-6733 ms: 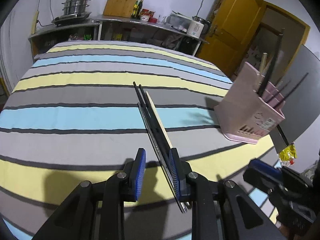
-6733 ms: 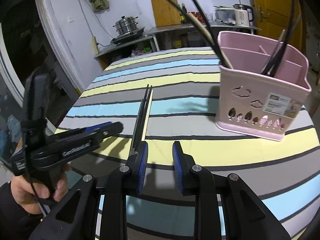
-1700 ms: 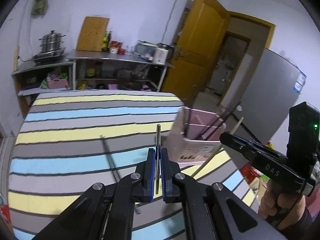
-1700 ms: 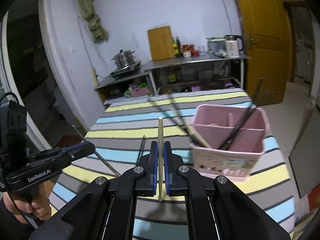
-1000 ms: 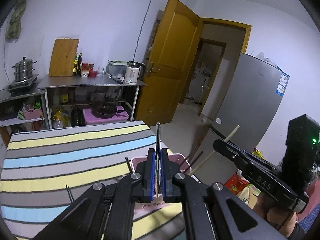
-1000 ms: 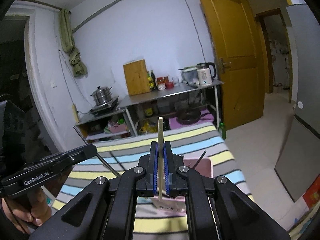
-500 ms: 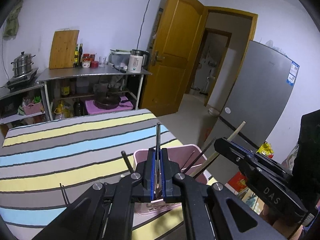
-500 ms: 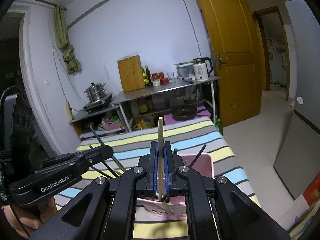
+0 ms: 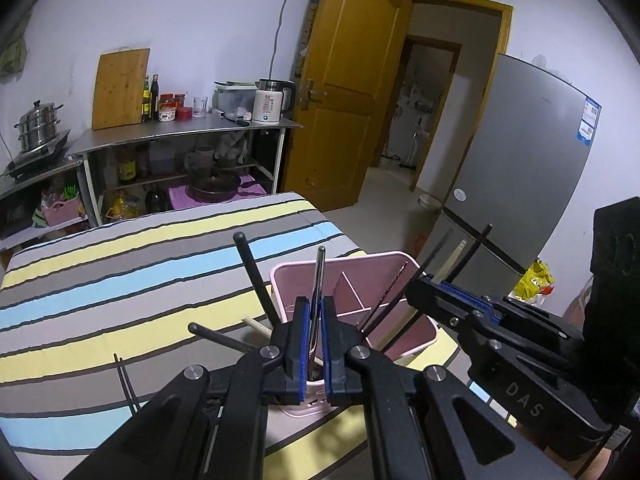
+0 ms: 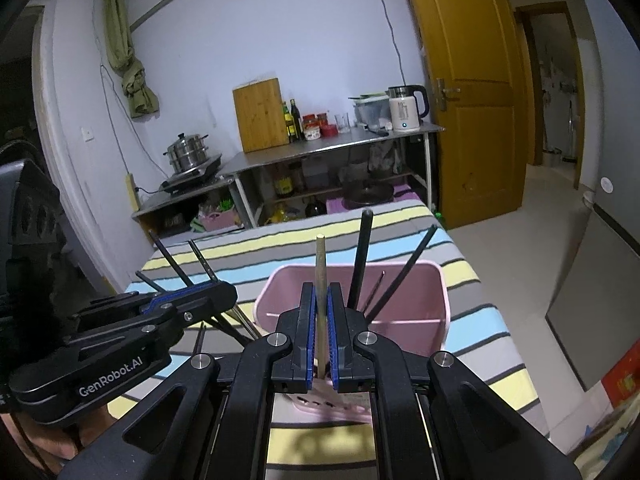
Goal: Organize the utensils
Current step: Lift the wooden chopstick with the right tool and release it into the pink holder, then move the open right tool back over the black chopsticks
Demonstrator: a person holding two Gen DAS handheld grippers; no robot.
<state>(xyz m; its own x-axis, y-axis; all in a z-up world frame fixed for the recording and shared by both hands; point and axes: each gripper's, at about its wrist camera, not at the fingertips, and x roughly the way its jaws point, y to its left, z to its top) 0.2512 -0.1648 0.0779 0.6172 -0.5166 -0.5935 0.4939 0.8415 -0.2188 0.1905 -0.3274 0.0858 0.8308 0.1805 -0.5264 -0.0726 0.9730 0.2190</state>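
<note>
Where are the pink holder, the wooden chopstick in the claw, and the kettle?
pink holder [image 10: 438, 280]: right wrist view, its far right rim.
wooden chopstick [image 10: 320, 264]: right wrist view, shaft above the claw.
kettle [image 10: 405, 114]: right wrist view, its white body.

A pink holder [image 9: 424, 332] with inner dividers stands on the striped cloth, near its far right corner. Several black chopsticks [image 10: 360, 256] lean inside it, tips up and splayed outward. A dark metallic chopstick [image 9: 319, 280] stands upright over the holder's near compartment, pinched between blue pads; its lower end is hidden. A pale wooden chopstick [image 10: 320, 276] stands upright in the same way over the holder's near edge. Another black pair [image 9: 126, 384] lies flat on the cloth, well left of the holder.
</note>
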